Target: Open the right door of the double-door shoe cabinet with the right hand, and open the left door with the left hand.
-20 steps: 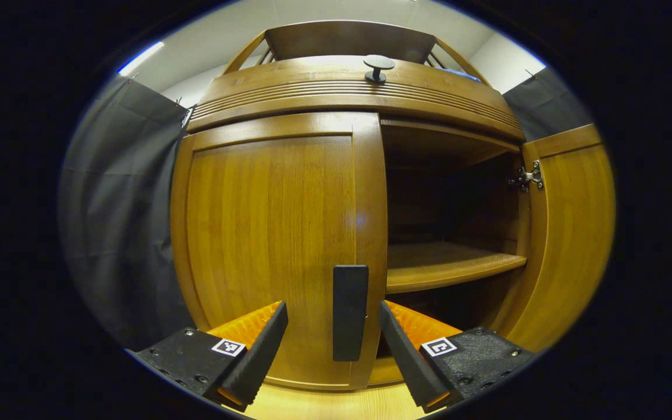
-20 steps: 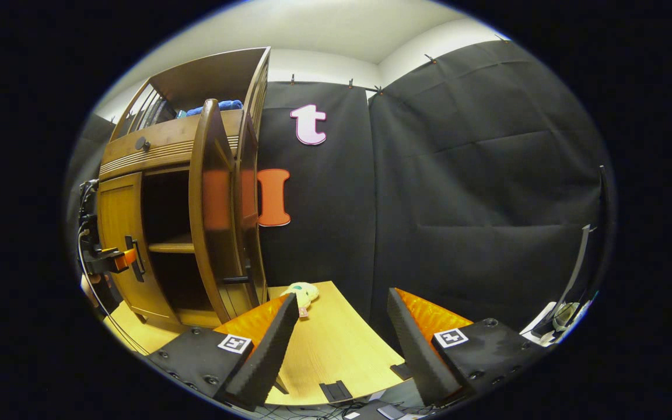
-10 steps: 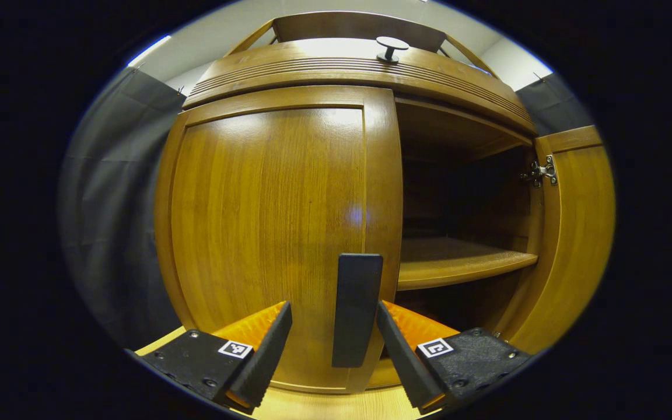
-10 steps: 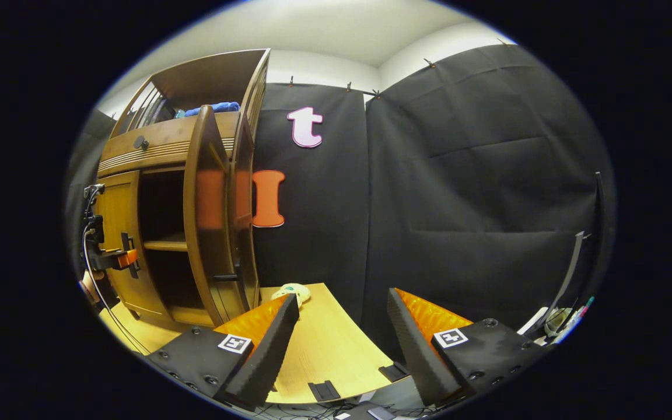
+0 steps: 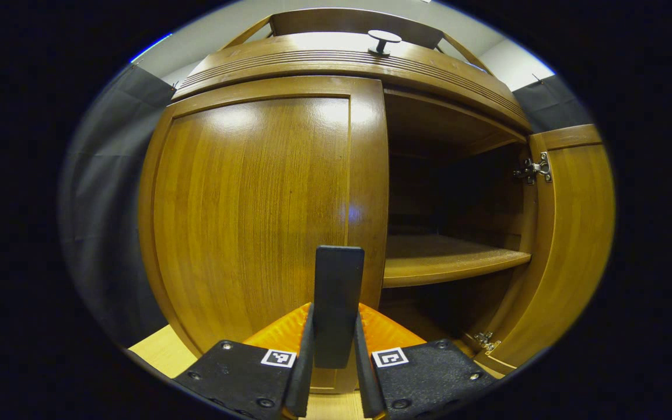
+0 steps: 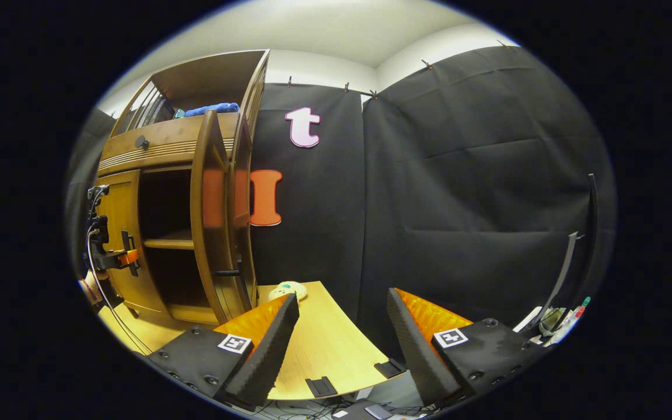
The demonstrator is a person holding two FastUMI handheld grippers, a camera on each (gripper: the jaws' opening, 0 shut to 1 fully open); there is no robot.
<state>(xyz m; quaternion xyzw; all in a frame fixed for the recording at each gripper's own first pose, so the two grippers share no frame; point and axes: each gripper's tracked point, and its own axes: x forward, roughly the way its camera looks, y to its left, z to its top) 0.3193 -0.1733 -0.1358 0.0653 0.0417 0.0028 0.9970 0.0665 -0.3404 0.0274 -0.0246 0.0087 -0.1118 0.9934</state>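
Left gripper [image 5: 334,350] jaws clamped on left door [image 5: 254,210] handle [image 5: 337,303]; right gripper [image 6: 342,344] jaws spread, empty.

Left gripper [image 5: 333,373]: 2 fingers being pressed against both sides of left door handle [image 5: 338,303], pointed level, forward. Right gripper [image 6: 342,341]: fingers being held wide apart, nothing being gripped.

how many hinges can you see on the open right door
2: an upper hinge near the top of the right door, and a lower hinge near its bottom corner. None seem hidden.
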